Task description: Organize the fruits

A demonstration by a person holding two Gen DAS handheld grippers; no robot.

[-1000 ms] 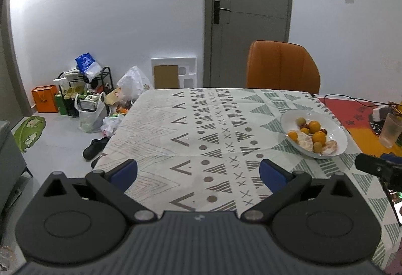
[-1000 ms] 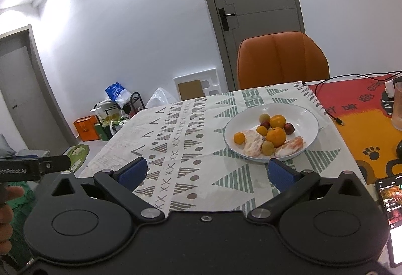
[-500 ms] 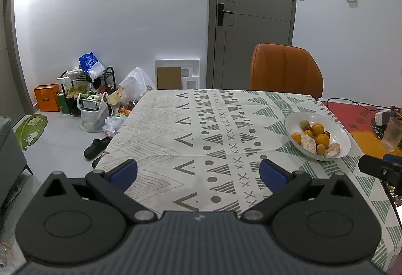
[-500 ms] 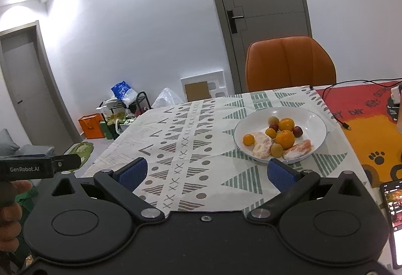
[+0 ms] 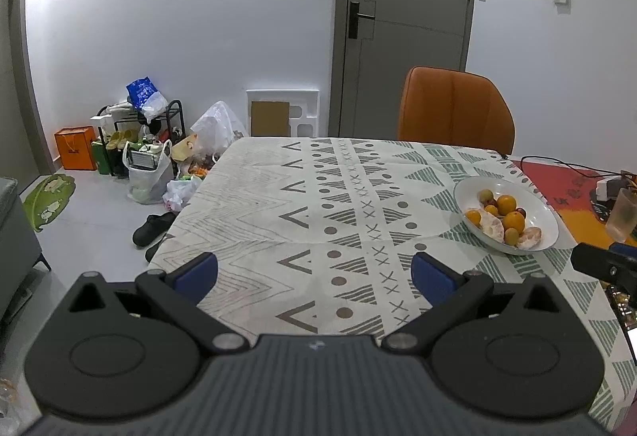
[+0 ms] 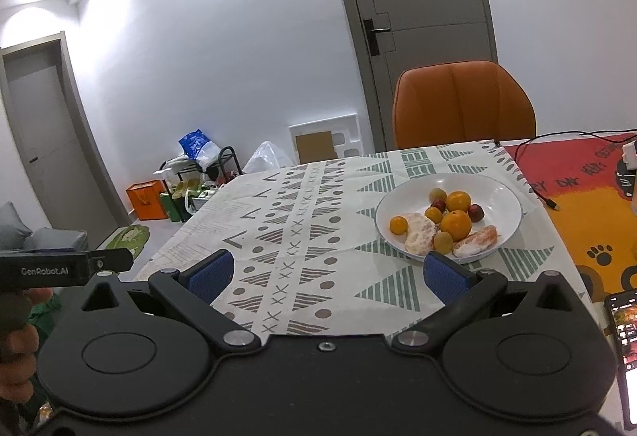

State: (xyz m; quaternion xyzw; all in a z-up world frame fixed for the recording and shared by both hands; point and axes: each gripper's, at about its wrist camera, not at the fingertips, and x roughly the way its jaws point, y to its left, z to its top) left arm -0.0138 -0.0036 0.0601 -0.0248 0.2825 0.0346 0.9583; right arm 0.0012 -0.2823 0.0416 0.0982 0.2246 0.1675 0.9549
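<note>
Hovering apart from the white bowl [image 6: 505, 197] of fruits [image 6: 442, 225] on the table [image 5: 318, 197]: right gripper [image 6: 324, 276] and left gripper [image 5: 314, 274], fingers spread, holding nothing. Advisable approach: lowering the right gripper squarely over one orange [image 6: 456, 225], avoiding the soft peeled segments [image 6: 420, 235].

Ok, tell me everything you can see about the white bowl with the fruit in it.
The white bowl is wide, shallow and glossy, likely ceramic. It sits upright on the patterned tablecloth, near its right edge beside the orange mat. Inside lie whole oranges, peeled citrus pieces and small yellowish and reddish fruits. Neither hand-held gripper touches it.
</note>
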